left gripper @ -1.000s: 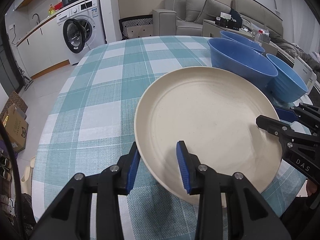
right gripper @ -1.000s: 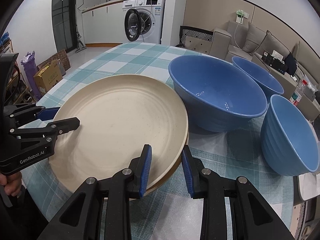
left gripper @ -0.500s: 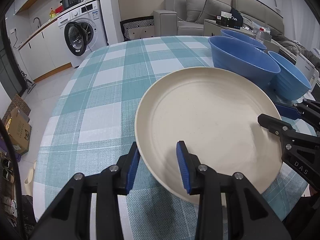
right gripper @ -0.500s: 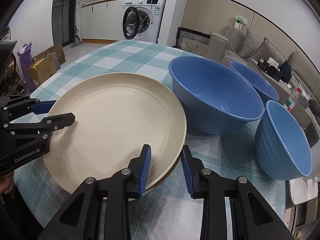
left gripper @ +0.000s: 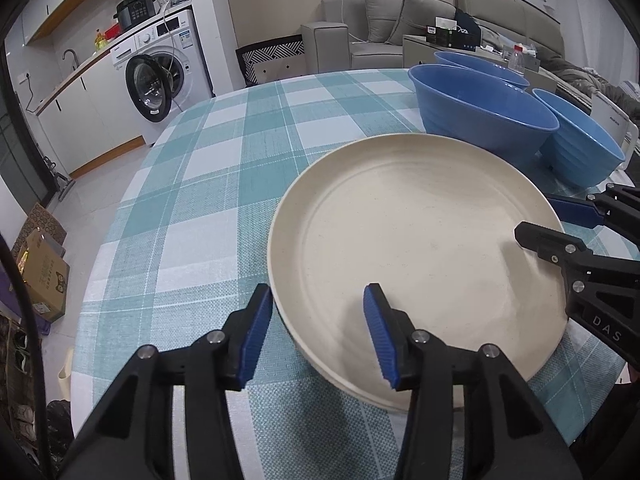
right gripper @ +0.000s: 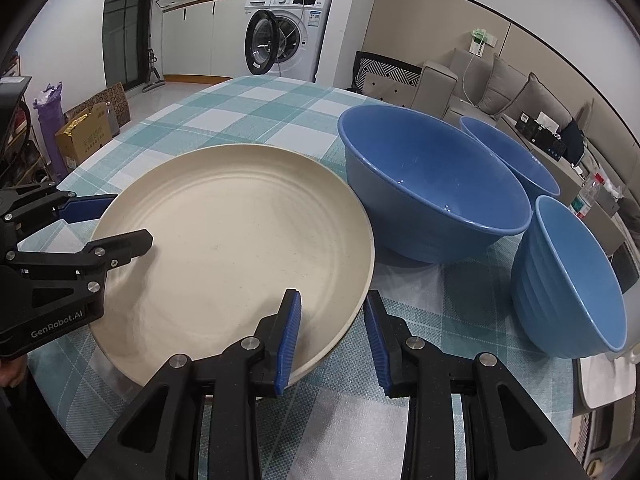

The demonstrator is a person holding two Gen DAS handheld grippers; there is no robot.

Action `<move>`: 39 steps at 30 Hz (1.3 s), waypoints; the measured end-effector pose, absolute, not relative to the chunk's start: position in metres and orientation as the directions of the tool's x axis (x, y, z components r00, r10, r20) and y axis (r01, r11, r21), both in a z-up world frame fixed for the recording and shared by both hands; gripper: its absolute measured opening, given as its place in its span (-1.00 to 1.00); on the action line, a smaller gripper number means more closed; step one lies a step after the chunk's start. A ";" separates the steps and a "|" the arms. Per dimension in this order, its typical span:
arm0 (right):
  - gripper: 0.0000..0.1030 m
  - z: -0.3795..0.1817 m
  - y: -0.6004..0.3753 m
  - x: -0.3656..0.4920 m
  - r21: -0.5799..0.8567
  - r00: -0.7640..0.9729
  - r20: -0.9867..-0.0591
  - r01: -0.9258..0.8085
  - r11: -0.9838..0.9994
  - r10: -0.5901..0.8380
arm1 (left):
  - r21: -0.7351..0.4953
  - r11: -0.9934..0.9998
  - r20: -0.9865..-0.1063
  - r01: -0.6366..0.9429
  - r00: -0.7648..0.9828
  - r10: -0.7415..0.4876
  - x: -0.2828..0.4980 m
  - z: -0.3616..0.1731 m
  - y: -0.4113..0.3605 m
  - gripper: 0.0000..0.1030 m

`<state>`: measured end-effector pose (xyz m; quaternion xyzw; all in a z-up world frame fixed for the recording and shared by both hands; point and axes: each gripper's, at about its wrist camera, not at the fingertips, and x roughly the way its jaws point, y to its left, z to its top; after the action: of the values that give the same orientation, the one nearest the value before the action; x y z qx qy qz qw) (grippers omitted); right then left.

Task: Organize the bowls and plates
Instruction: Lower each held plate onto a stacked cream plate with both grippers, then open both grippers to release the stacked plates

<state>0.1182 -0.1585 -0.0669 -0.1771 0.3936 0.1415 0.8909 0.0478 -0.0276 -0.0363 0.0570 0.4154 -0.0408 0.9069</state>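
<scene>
A large cream plate [left gripper: 416,248] lies on the checked tablecloth; it also shows in the right wrist view [right gripper: 236,256]. My left gripper [left gripper: 316,332] is open, its jaws astride the plate's near left rim. My right gripper [right gripper: 332,336] is open, its jaws astride the plate's near right rim. Each gripper shows in the other's view, the right one [left gripper: 560,224] and the left one [right gripper: 108,220]. Three blue bowls stand beyond the plate: a big one [right gripper: 432,184], one behind it [right gripper: 516,156], and a small one [right gripper: 576,276].
The table [left gripper: 224,184] has a teal checked cloth and its edge runs close at the left. A washing machine [left gripper: 160,76], a sofa [left gripper: 400,20] and cardboard boxes [left gripper: 40,268] on the floor surround it.
Both grippers opened a little wider on the plate's rim and the plate came down level onto the cloth. The views shifted slightly.
</scene>
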 end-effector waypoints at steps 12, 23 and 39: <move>-0.23 -0.068 -0.161 0.121 -0.166 0.637 -0.758 -0.400 0.901 0.143 | 0.008 0.991 -0.771 0.136 0.632 -0.080 0.049 -0.038 -0.025 0.09; 0.04 -0.065 -0.162 0.120 -0.125 0.623 -0.759 -0.423 0.898 0.188 | -0.008 0.989 -0.783 0.145 0.614 -0.097 0.051 -0.038 -0.025 0.19; 0.97 -0.036 -0.171 0.107 -0.093 0.653 -0.721 -0.423 0.901 0.232 | -0.094 0.980 -0.747 0.177 0.638 -0.187 0.038 -0.012 -0.021 1.00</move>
<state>0.1074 -0.1708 -0.0361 -0.1274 0.3748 0.1818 0.9001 0.0381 -0.0207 -0.0120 -0.0060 0.4137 -0.1006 0.9048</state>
